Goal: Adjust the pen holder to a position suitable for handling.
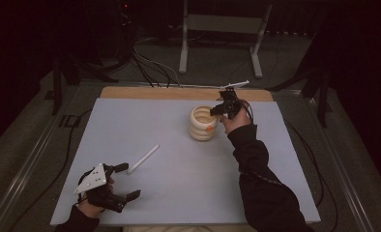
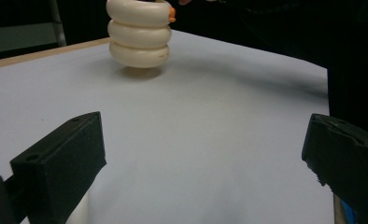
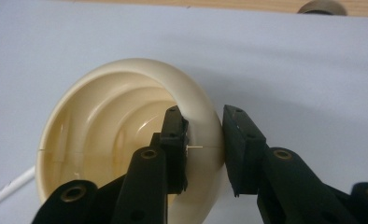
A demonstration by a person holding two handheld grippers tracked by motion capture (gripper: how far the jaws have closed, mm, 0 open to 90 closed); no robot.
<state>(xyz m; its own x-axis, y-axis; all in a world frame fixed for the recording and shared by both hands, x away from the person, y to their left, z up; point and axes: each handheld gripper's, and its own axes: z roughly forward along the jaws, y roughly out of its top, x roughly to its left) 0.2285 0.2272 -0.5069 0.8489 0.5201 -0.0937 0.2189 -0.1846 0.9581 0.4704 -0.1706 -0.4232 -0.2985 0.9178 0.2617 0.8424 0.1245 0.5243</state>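
The pot [image 1: 201,123] is cream all over, built of three plain rounded rings, with a small orange spot [image 1: 209,128] on its side; its inside is a slightly yellower cream. The desk [image 1: 179,193] has a pale grey-blue top, unpatterned, with a light wood strip [image 1: 130,93] along the far edge. A white stick [image 1: 143,159] lies on it. Both grippers are black, the left gripper [image 1: 127,181] carrying a pale grey plate, the right gripper [image 1: 216,110] with black fingers [image 3: 175,135]. The sleeve [image 1: 256,169] is black.

Black hand-held gripper [image 1: 126,181] (grey three-cornered plate on top), black sleeve [image 1: 261,179].
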